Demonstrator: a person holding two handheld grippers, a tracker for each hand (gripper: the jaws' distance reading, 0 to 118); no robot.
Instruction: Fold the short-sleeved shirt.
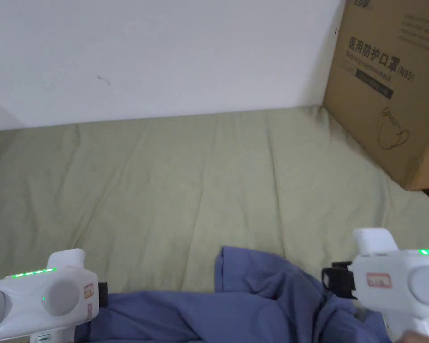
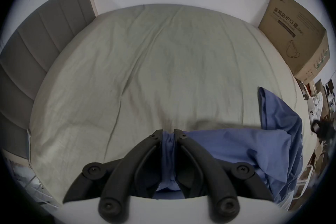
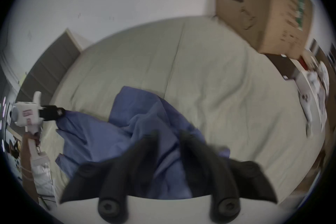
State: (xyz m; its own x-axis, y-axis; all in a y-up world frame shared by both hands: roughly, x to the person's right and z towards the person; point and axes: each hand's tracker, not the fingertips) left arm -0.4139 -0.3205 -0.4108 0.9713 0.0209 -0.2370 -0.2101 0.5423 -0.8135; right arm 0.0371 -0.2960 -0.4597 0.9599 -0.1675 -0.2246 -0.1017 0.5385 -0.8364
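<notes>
Head view: blue short-sleeved shirt (image 1: 254, 299) lies bunched on the bed (image 1: 173, 178), strung between the left tool (image 1: 103, 294) and right tool (image 1: 332, 279). Jaws on both are hard to read here, and the shirt's near half is cut off by the frame edge.

Left gripper view: left tool (image 2: 168, 134) is clamped tight on a pinch of shirt (image 2: 227, 148), with fabric gathered between both jaws. The rest of the cloth trails off to the tool's right. Cardboard box (image 2: 294, 35) sits far right on the bed.

Right gripper view: blurred. Right tool (image 3: 168, 134) has its jaws parted, with shirt (image 3: 138, 118) lying under and between them. No squeeze visible, so I read it as open, not gripping. Left tool (image 3: 61, 112) shows far left, holding a shirt corner.

Advice: get the right tool onto a matching hem or shoulder corner before lifting, then pull both apart to flatten the cloth on the bed.

Can't identify collar, sleeves or which edge is held.
</notes>
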